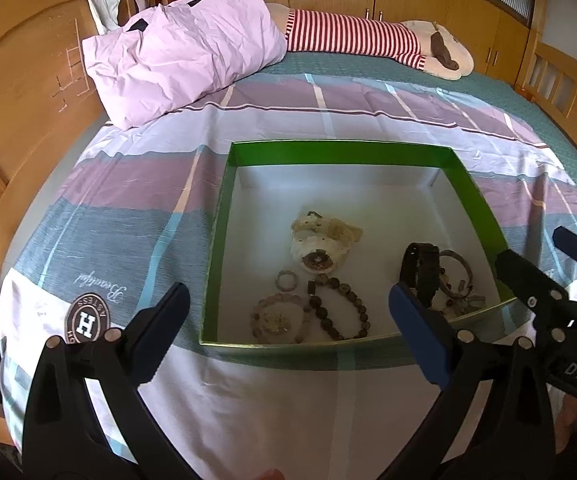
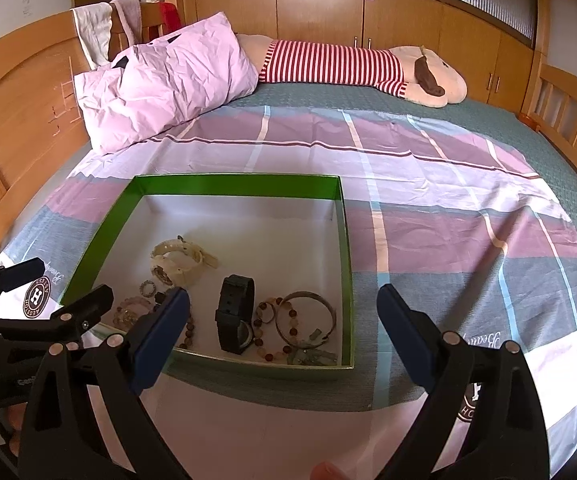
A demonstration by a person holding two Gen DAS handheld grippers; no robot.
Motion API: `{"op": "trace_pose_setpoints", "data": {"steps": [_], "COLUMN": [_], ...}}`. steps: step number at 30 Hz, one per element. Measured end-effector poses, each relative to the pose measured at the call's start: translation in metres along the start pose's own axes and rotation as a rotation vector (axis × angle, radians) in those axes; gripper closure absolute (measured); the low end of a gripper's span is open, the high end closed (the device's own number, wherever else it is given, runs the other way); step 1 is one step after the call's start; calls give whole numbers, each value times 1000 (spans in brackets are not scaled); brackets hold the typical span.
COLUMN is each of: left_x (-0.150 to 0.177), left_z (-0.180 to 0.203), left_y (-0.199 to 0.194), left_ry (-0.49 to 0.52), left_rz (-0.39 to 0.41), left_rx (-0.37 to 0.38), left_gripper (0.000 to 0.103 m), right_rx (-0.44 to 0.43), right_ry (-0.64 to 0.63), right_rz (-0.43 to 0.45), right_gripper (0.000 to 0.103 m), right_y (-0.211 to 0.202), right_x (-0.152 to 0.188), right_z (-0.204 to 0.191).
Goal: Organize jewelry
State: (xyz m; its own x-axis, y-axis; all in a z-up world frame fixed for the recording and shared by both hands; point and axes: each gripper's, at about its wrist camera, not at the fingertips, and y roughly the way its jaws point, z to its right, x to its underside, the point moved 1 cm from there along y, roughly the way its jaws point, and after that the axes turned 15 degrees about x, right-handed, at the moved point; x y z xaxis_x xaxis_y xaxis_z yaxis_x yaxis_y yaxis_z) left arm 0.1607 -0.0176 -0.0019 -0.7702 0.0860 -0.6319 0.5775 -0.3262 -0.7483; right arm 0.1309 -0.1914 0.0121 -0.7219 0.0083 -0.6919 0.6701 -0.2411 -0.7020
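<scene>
A green box (image 1: 340,151) with a white floor lies on the bed; it also shows in the right wrist view (image 2: 236,184). In it lie a cream watch (image 1: 322,242), a black watch (image 2: 235,314), a dark bead necklace (image 1: 338,312), a pale bead bracelet (image 1: 276,318), a small ring (image 1: 287,281), a metal bangle (image 2: 306,316) and an amber bead bracelet (image 2: 266,330). My left gripper (image 1: 288,312) is open and empty, just in front of the box's near wall. My right gripper (image 2: 282,316) is open and empty, over the box's near right corner.
A plaid sheet (image 2: 428,208) covers the bed. A pink pillow (image 1: 180,56) and a plush toy in a striped shirt (image 1: 368,40) lie at the far side. A wooden headboard (image 1: 20,92) stands left, wardrobes behind.
</scene>
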Motion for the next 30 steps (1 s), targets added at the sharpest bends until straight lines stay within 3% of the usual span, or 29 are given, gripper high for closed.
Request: {"op": "trace_pose_setpoints", "data": {"steps": [30], "left_x": [7], "left_z": [13], "left_y": [5], "left_ry": [46], "left_rz": [-4], "left_rx": [-36], "left_gripper": [2], "right_rx": [23], "right_ry": [26], "right_rz": [-18], "right_gripper": [8], "right_y": [3], "right_x": [7], "right_z": [11]}}
